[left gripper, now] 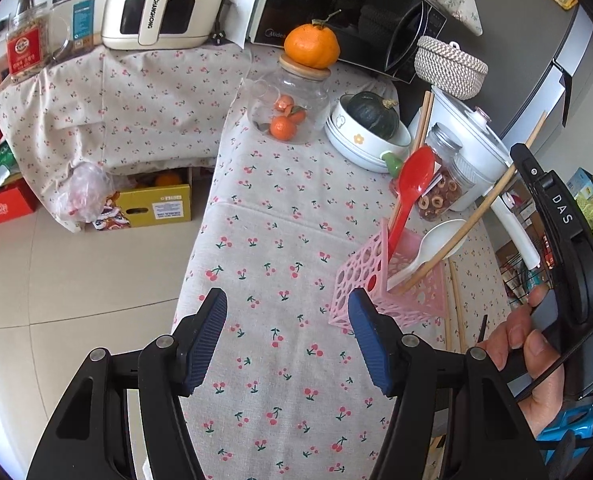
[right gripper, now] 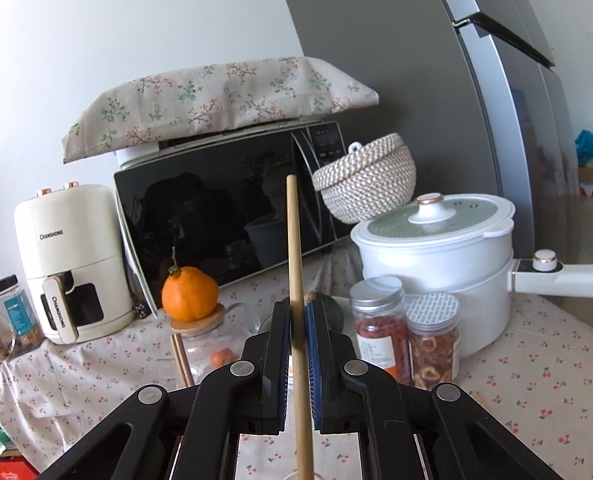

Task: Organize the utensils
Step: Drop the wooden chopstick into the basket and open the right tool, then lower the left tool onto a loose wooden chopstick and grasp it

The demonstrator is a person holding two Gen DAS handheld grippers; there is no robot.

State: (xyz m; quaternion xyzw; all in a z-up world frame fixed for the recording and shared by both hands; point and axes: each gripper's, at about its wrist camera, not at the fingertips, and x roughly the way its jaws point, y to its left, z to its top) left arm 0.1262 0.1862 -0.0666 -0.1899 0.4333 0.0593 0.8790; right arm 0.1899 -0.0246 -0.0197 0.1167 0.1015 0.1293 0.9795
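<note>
Clamped between the blue ribbed pads of the right gripper [right gripper: 297,344], a single pale wooden chopstick [right gripper: 295,248] is held nearly upright, so that, as may be judged, its lower end can be fed into the pink perforated plastic utensil holder [left gripper: 380,284] on the cherry-print tablecloth [left gripper: 280,360]. The left gripper [left gripper: 287,334] is held released and empty just near-left of the holder, probably to steady it. Already stood inside are a red plastic spoon [left gripper: 412,188] and a white plastic spoon [left gripper: 436,244], leaning towards the far right.
</note>
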